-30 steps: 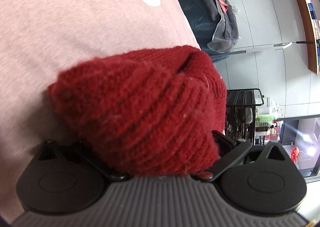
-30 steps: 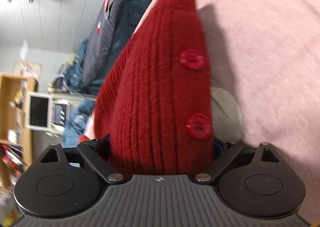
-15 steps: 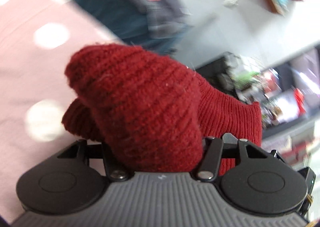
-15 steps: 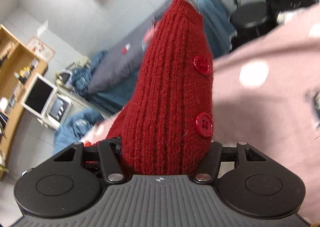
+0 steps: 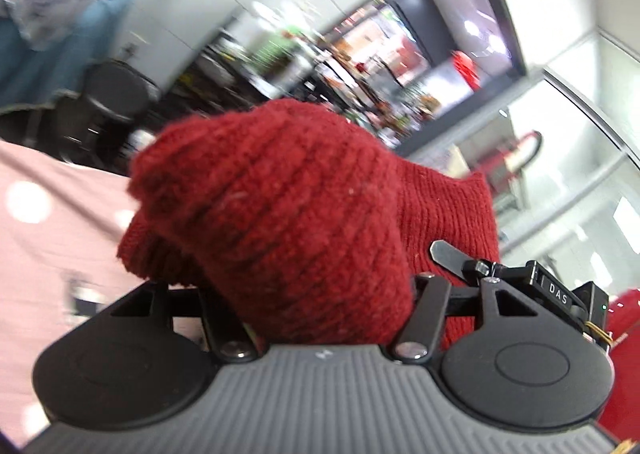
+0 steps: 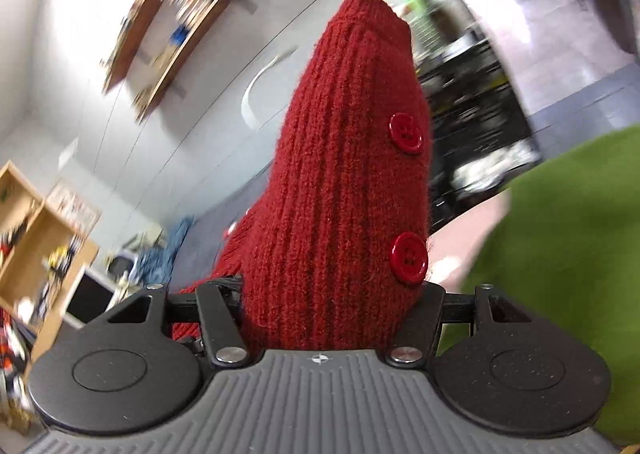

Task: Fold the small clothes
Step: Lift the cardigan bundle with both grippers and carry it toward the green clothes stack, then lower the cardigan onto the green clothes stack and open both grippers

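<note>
A small dark red knitted cardigan (image 5: 288, 214) is held up in the air by both grippers. My left gripper (image 5: 320, 310) is shut on a bunched part of it; the knit hides the fingers. My right gripper (image 6: 324, 318) is shut on the buttoned edge of the cardigan (image 6: 344, 182), where two red buttons (image 6: 406, 133) show. Part of the right gripper's hardware (image 5: 552, 286) shows at the right of the left wrist view.
The pink cloth with white dots (image 5: 52, 238) lies low at the left. A green cloth (image 6: 560, 246) is at the right in the right wrist view. A black stool (image 5: 116, 94), cluttered shelves (image 6: 176, 10) and a wooden bookcase (image 6: 36, 238) stand in the blurred background.
Both grippers have lifted the red cardigan off the pink cloth and tilted upward, so the room now fills the views. The green cloth has come into the right wrist view.
</note>
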